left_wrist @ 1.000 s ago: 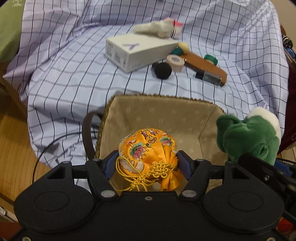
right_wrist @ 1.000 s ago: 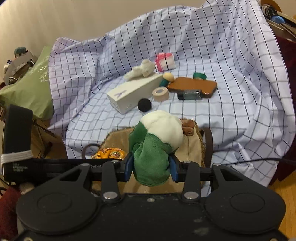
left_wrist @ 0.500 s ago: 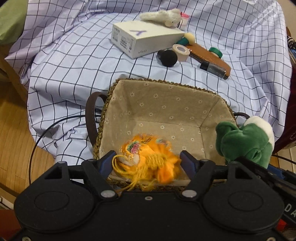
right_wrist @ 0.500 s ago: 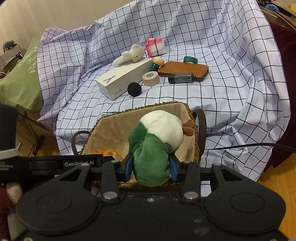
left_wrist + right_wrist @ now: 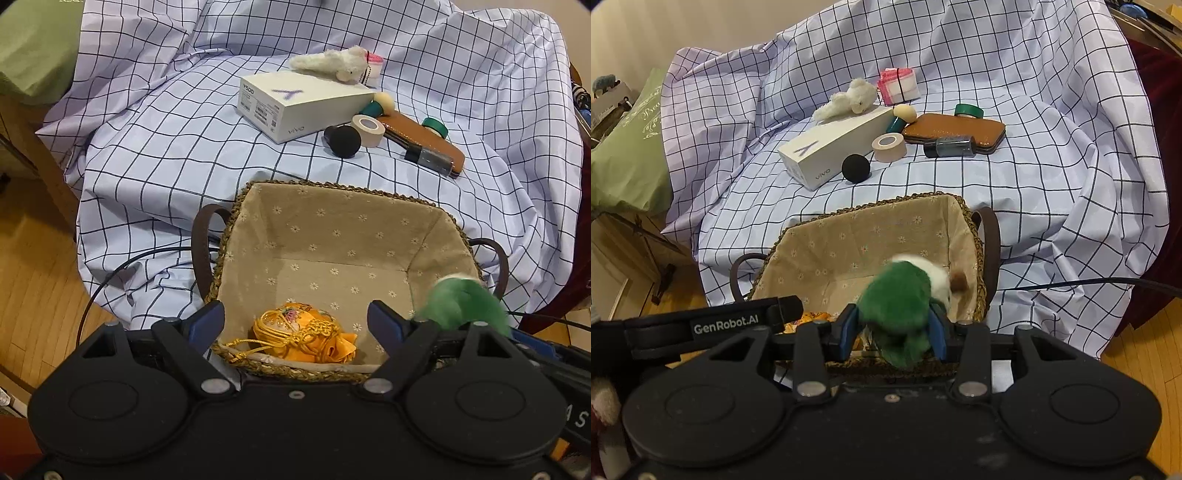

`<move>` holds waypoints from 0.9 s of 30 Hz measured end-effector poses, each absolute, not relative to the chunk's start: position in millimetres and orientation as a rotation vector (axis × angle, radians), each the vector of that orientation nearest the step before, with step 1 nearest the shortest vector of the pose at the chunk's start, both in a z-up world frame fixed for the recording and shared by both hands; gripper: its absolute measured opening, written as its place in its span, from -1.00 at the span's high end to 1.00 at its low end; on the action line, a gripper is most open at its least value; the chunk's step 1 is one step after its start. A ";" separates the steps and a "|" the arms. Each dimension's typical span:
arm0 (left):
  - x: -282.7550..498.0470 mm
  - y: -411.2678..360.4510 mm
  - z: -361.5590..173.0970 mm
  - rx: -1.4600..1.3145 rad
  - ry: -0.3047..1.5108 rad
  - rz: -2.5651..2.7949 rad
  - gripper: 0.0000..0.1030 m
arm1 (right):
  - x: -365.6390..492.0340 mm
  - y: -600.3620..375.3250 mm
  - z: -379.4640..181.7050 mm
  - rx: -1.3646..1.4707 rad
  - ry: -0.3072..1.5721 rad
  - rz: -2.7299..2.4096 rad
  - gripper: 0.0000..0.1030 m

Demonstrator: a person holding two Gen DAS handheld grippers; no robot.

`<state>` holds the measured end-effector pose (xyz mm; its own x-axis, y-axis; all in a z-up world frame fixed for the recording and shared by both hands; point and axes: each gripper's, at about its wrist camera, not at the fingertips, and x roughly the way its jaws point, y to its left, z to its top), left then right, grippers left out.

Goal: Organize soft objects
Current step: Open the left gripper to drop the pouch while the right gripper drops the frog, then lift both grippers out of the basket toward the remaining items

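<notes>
An orange embroidered pouch (image 5: 303, 336) with gold cord lies on the floor of the lined woven basket (image 5: 332, 206), near its front wall. My left gripper (image 5: 295, 321) hangs over it with jaws opening, and the blue pads stand clear of the pouch on both sides. My right gripper (image 5: 893, 328) is shut on a green and white plush toy (image 5: 899, 306), held over the basket's (image 5: 871, 214) right side. The same plush (image 5: 463, 304) shows blurred at the right in the left wrist view. A white plush animal (image 5: 849, 100) lies on the white box (image 5: 834, 147).
On the checked cloth (image 5: 155, 147) behind the basket lie a white box (image 5: 303, 105), a black ball (image 5: 345, 140), a tape roll (image 5: 367, 125), a brown case (image 5: 424, 142) and a pink packet (image 5: 898, 85). Wooden floor (image 5: 33, 280) shows left. A black cable (image 5: 122, 273) runs by the basket.
The left jaws have spread and let the orange pouch drop into the basket. The right gripper tipped lower over the basket with the green plush still in it.
</notes>
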<state>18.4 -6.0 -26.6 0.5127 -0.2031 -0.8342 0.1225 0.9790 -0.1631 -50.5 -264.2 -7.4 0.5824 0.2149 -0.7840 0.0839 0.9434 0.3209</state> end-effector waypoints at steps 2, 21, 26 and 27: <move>18.4 -5.8 -26.7 -0.086 1.014 -0.196 -0.56 | -50.8 -263.5 -6.8 0.340 0.947 0.080 0.23; 16.1 -6.6 -25.3 -0.061 0.997 -0.195 -0.56 | -51.9 -263.8 -5.4 0.334 0.939 0.084 0.23; 16.3 -6.1 -24.4 -0.053 0.993 -0.193 -0.56 | -51.9 -263.3 -5.6 0.334 0.940 0.084 0.23; 15.8 -6.1 -23.8 -0.049 0.989 -0.192 -0.56 | -51.9 -263.2 -5.5 0.334 0.940 0.084 0.23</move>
<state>15.8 -6.1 -23.8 0.5342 -0.1830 -0.8253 0.1383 0.9820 -0.1283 -51.9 -263.2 -5.5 0.5905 0.2149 -0.7779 0.0738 0.9455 0.3171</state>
